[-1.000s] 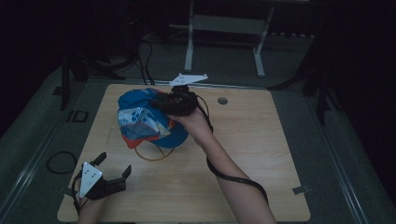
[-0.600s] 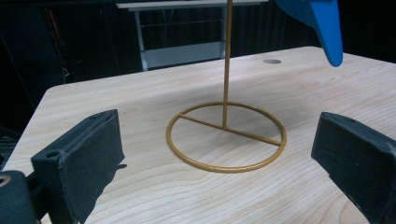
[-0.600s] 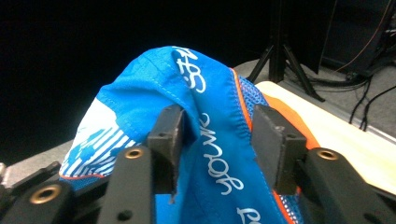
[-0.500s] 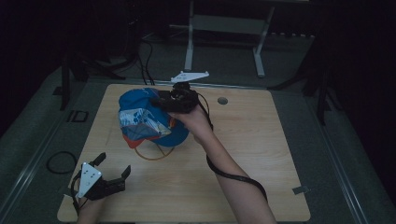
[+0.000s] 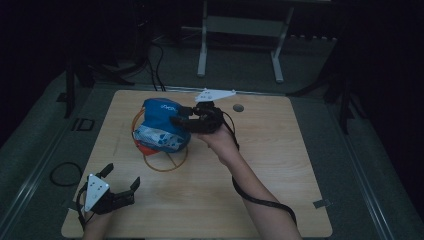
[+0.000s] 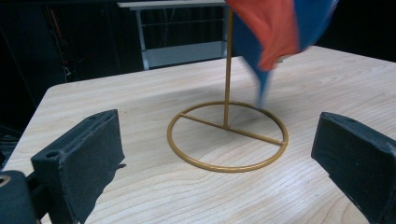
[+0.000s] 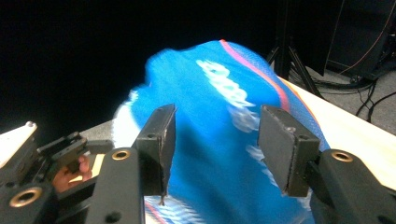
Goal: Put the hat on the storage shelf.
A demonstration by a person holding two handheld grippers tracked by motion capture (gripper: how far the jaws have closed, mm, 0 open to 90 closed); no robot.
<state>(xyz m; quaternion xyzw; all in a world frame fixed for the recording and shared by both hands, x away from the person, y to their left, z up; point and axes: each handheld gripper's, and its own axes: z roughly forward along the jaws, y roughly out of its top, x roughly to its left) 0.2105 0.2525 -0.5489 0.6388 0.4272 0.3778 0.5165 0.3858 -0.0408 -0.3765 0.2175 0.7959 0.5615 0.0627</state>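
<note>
Dark floor, cables and a pale metal frame surround the light wooden table (image 5: 280,165), which carries little besides a gold wire stand (image 6: 227,135) with a ring base and a thin upright post. A blue cap (image 5: 162,127), marked with white and an orange-red underside, sits up on that post, clear of the tabletop, toward the far left part of the board.

The step in hand looks like settling or releasing the cap on the stand. The right gripper (image 5: 181,120) reaches in from the cap's right side at the height of the crown. In the right gripper view its two black jaws stand apart with blue fabric between and beyond them; the cloth is blurred there, so whether the pads brush it cannot be told for sure, but they do not appear to be clamping it.

The left gripper (image 5: 120,180) rests low at the near left corner of the table, well apart from the stand. Its jaws are spread wide and carry nothing; in its own view they frame the ring base and the hanging edge of the cap.

The next move probably calls for a careful touch: either drawing the right tool straight back without snagging the fabric, or pinching the crown squarely if the cap is to come off. The slender stand may tip if pulled sideways, so the idle left tool could steady the ring.
</note>
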